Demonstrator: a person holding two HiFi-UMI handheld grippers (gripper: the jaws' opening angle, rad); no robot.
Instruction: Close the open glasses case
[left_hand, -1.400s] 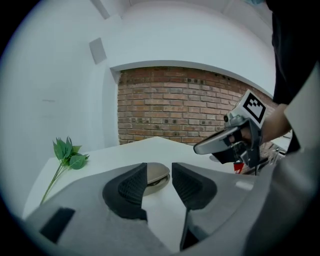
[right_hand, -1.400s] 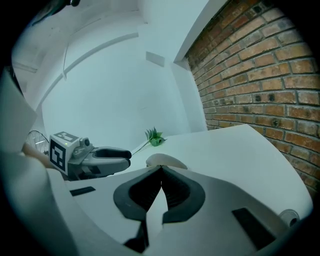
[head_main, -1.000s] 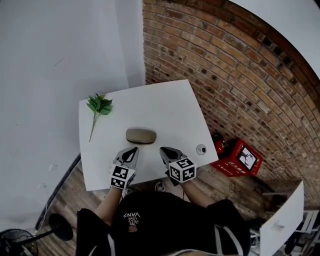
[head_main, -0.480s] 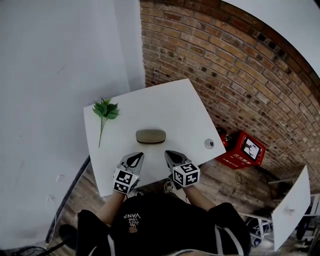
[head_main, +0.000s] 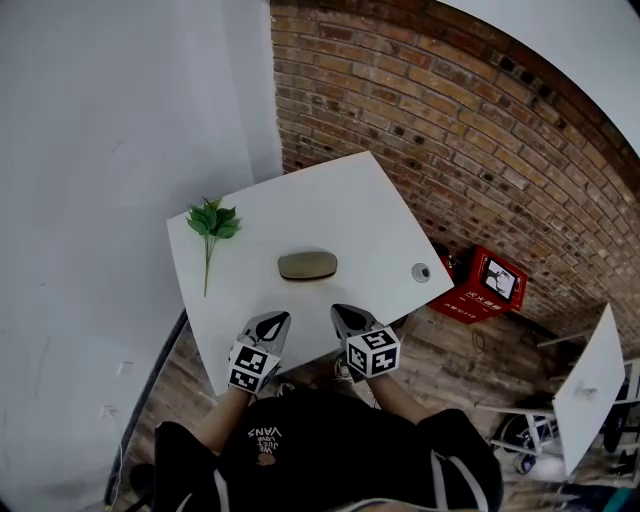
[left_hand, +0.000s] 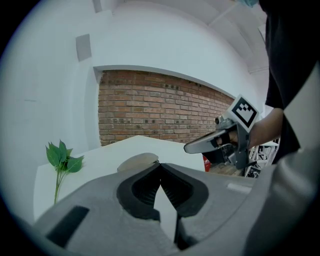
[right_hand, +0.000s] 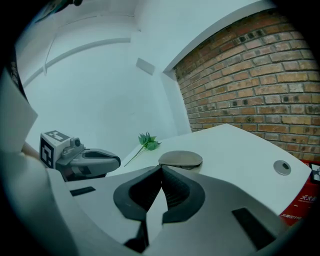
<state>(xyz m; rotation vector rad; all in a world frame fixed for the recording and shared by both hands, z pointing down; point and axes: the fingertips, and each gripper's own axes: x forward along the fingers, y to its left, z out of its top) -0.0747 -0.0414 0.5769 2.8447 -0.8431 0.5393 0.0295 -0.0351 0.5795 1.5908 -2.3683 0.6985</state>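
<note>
The person wears a black T-shirt (head_main: 340, 445) (white lettering on the chest); the grey left gripper (head_main: 274, 319) and right gripper (head_main: 342, 313) bear black-and-white square markers.

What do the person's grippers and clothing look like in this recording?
Both the left gripper and right gripper have light grey shells tapering to pointed tips, with black ribbed pads inside the jaws. Each carries a cube with black-and-white square markers. The person wears a black top with white print.
</note>
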